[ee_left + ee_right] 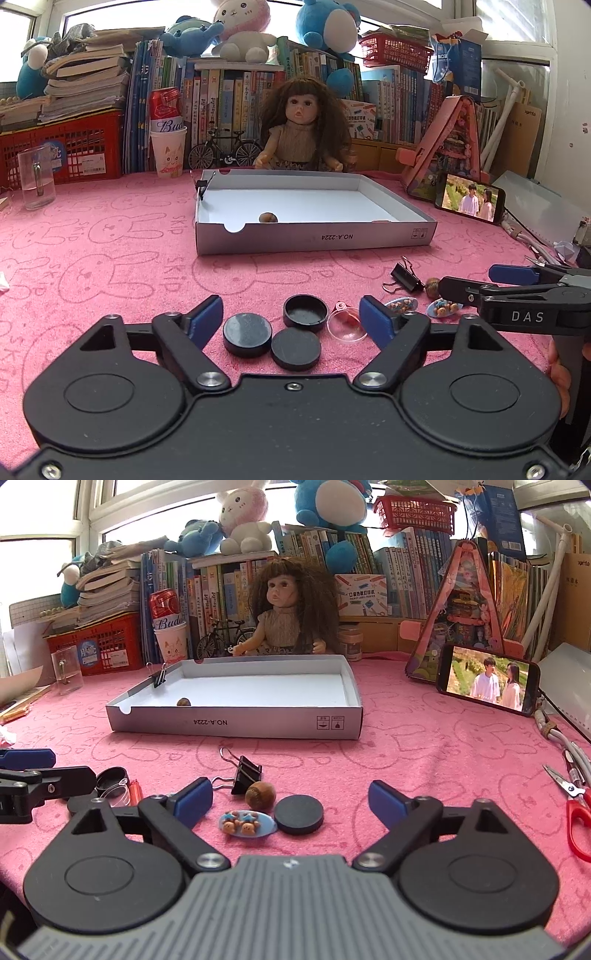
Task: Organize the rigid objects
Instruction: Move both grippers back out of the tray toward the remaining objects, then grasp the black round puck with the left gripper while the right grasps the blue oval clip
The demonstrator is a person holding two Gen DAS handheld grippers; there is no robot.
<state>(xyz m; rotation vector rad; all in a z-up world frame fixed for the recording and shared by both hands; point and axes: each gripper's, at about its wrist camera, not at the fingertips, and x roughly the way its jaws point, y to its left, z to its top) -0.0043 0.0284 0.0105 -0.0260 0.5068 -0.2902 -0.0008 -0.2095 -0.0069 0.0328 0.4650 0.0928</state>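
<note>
My left gripper [291,314] is open low over the pink cloth. Two black discs [246,334] [295,349] lie between its fingers without touching the pads. A black cap [306,311] and a clear dome [347,325] lie just ahead. My right gripper [290,794] is open too, around a brown nut [260,794], a blue hair clip [248,823] and a black disc [299,814]. A black binder clip [245,771] lies in front of it. The shallow white box [314,236] holds one nut [268,218] and has a binder clip [202,186] on its rim.
A doll [288,616], books and plush toys stand behind the box. A phone [487,683] leans at the right, and red scissors [576,805] lie near the right edge. A glass mug [37,177] stands at the far left. The two grippers are close side by side.
</note>
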